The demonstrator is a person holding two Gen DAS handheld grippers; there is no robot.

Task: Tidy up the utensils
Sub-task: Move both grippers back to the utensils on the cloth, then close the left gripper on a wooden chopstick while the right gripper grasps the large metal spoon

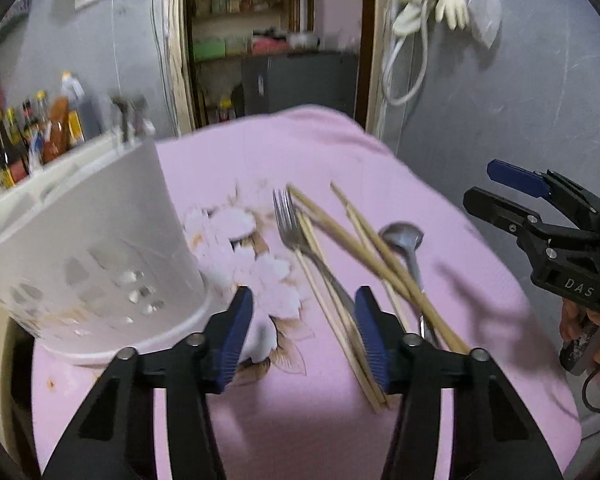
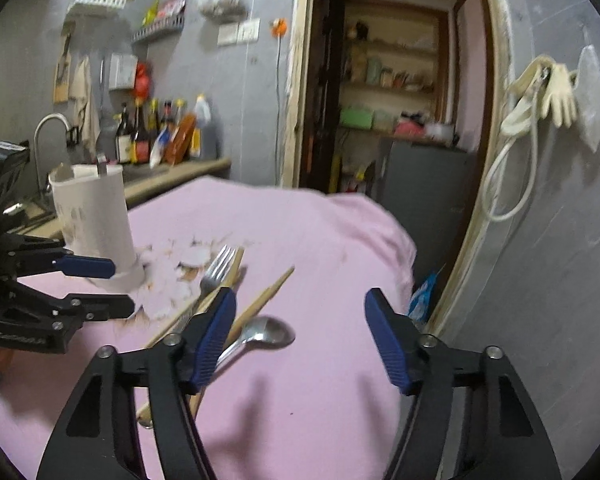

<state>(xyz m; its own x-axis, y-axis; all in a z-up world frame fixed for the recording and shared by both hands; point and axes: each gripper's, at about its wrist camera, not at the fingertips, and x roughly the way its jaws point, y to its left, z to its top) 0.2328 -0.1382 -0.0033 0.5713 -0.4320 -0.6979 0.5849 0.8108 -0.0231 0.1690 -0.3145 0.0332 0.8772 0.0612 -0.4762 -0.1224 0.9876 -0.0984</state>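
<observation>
A metal fork, several wooden chopsticks and a metal spoon lie in a loose pile on the pink cloth. A white perforated utensil holder stands at the left. My left gripper is open and empty, above the cloth just left of the pile's near ends. My right gripper is open and empty, right of the fork, chopsticks and spoon. The holder shows at the left there. Each gripper shows in the other's view: the right one, the left one.
A counter with sauce bottles and a faucet runs along the left wall. An open doorway with shelves is behind the table. Gloves and a hose hang on the right wall. The cloth's right edge drops off beside that wall.
</observation>
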